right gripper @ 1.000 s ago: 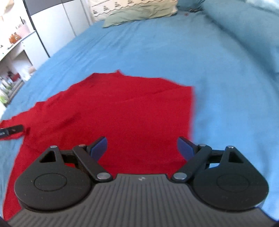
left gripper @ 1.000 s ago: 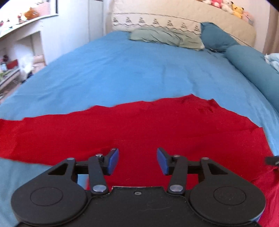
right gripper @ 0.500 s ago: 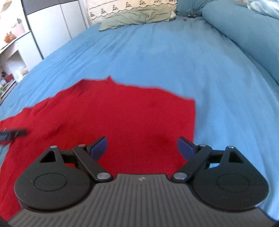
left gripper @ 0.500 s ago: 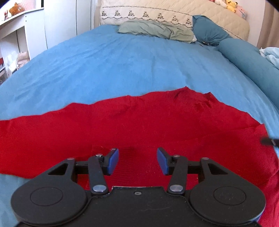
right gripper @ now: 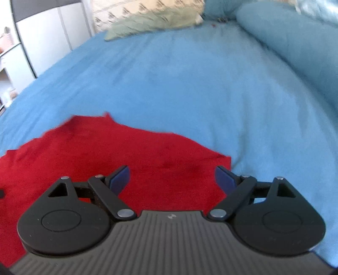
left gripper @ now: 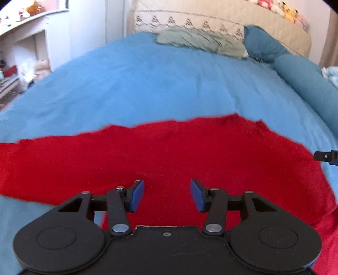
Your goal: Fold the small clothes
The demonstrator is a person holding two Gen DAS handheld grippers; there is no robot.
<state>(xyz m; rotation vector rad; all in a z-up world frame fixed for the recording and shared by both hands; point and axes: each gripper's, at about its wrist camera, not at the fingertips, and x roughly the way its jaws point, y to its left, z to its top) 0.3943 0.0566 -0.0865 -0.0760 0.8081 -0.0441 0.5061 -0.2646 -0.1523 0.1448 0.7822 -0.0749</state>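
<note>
Red garment flat on blue bedspread; no legible writing.

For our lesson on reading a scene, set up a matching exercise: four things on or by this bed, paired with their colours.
Things:
1. garment
2. bedsheet
3. flat pillow
4. headboard

Colours:
A. pale green
B. red
C. beige
D. blue

Pairs: 1-B, 2-D, 3-A, 4-C

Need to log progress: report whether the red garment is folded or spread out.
Spread. The red garment lies flat across the blue bedcover, no folded-over layer visible; its near edge is hidden.
</note>
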